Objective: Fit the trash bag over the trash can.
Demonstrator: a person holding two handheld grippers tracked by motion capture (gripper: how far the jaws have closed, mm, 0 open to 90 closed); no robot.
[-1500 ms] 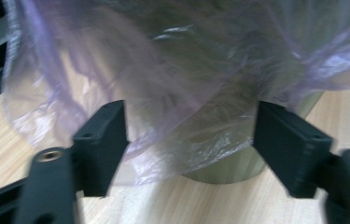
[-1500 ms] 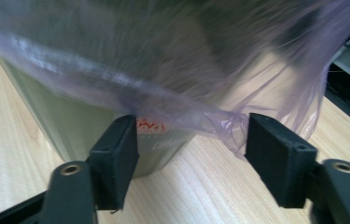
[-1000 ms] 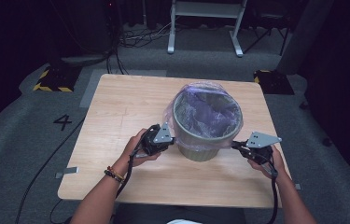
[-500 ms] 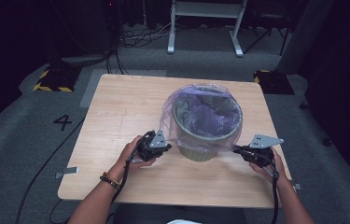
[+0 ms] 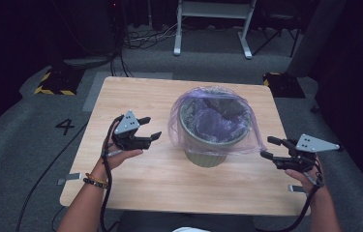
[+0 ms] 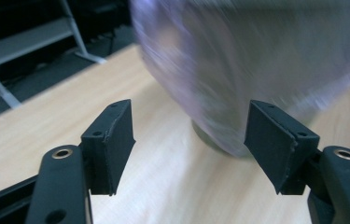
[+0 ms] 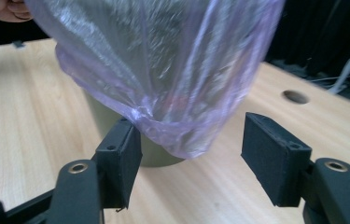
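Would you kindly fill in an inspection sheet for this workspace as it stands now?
Surface: light wooden table, bare apart from the bin; round hole in the top.
Job's things: grey-green round bin, upright; translucent purple plastic liner bag draped over its rim and down the sides.
Clutter: nothing seen.
Grippers: left gripper and right gripper flank the bin, jaws just opened, no pad pressing the bag.
Cables: black cable along the left forearm; more on the floor behind.
Surroundings: grey carpet marked 4; white metal frame behind.
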